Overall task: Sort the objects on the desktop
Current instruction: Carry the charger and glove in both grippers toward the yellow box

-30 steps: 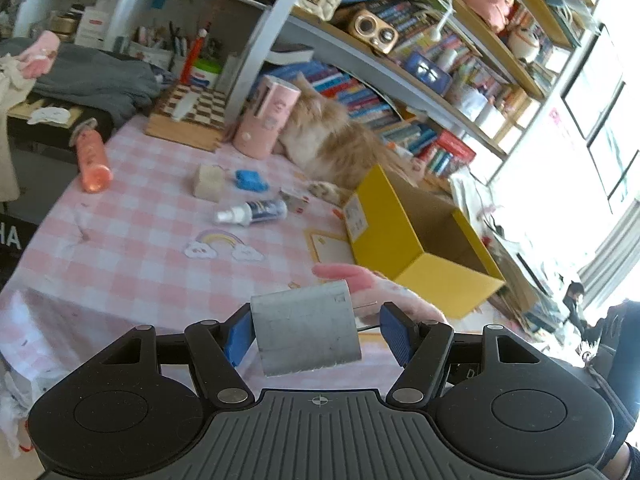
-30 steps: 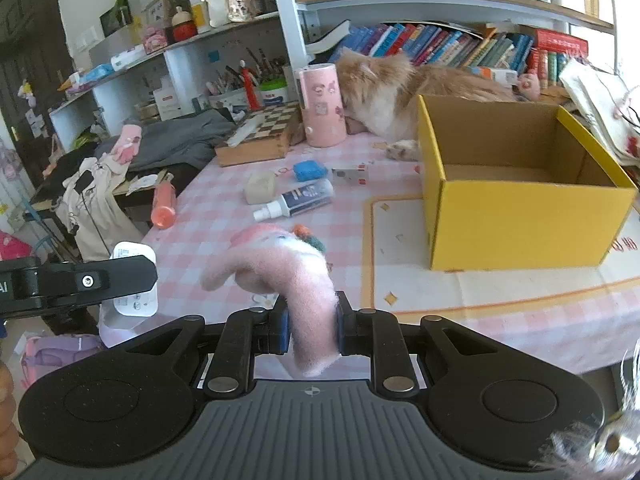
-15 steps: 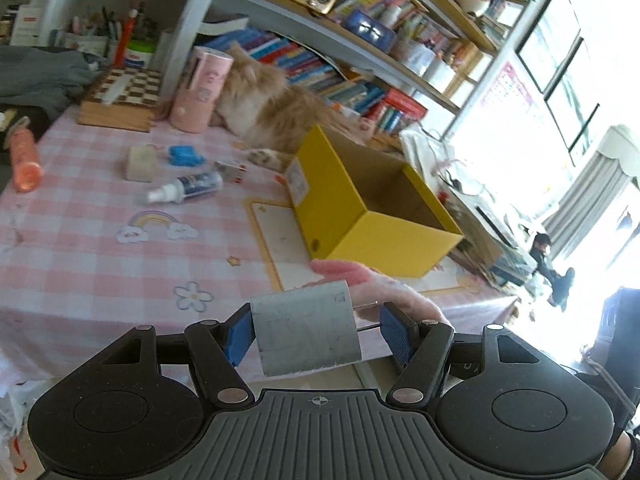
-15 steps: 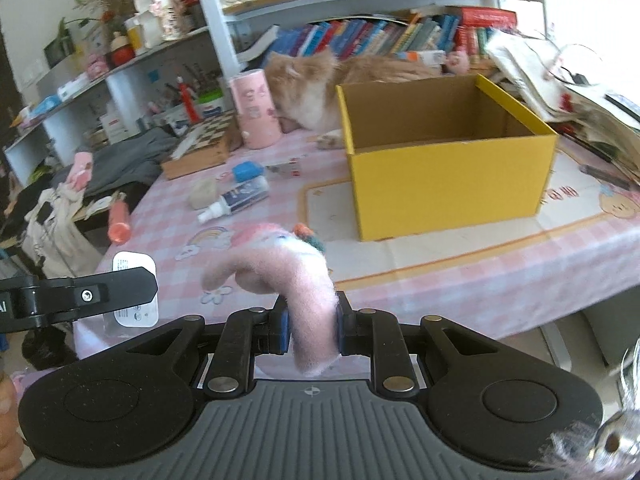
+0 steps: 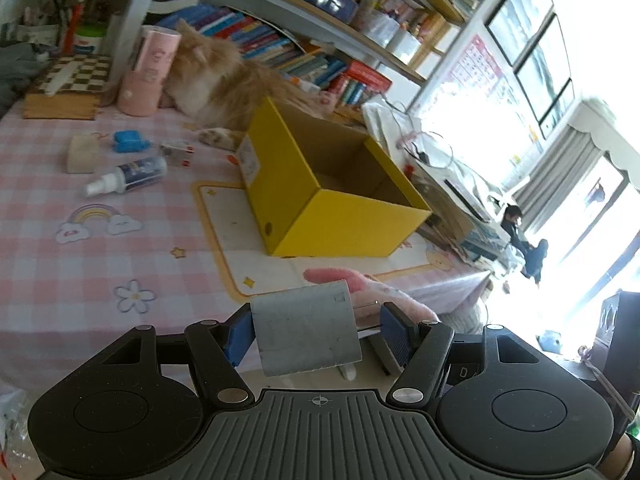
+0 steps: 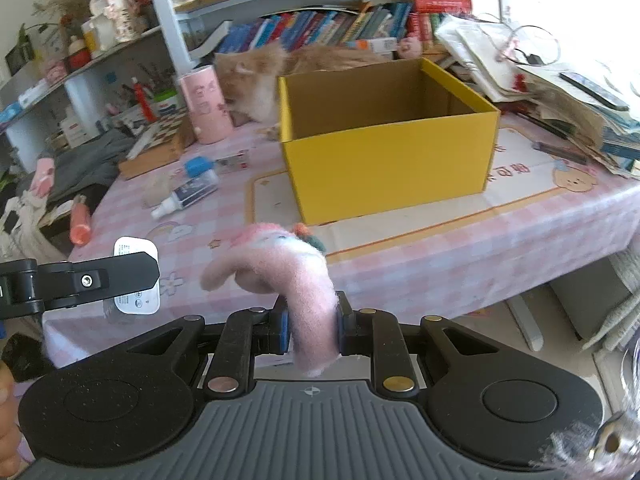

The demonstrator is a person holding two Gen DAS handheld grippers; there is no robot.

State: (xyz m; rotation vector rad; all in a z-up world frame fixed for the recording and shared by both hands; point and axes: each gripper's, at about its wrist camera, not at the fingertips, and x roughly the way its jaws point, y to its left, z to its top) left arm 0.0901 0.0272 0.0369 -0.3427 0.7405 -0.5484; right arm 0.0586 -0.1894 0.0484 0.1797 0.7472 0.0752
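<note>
The table (image 6: pixel 400 264) wore a pink-and-white checked cloth printed with rainbows, stars and flowers, and on it sat the biggest piece in play: the yellow box (image 6: pixel 392 172), open at the top, plain brown card inside, standing on a cream mat (image 5: pixel 240 248) with an orange border. Behind the box lay a ginger cat (image 5: pixel 224 80), pressed up against a pink cylinder (image 5: pixel 148 76) that stood upright near a chequered board (image 5: pixel 68 84).

The left gripper (image 5: pixel 316 332) hovered at the near edge of the table, and its blue pads were clamped on a grey card (image 5: pixel 306 328), a flat pale rectangle with faint print, seen white with rounded corners and small text from the right wrist view. The right gripper (image 6: pixel 310 328) was squeezed tight on a pink felt toy (image 6: pixel 288 272), soft and fuzzy, arching up out of the jaws with a limb drooping to the left and a dab of green and orange on top. Both were held in the air short of the box.

Further back on the cloth lay a small spray bottle (image 5: pixel 128 176) on its side, a beige block (image 5: pixel 82 154) and a blue piece (image 5: pixel 128 142).
</note>
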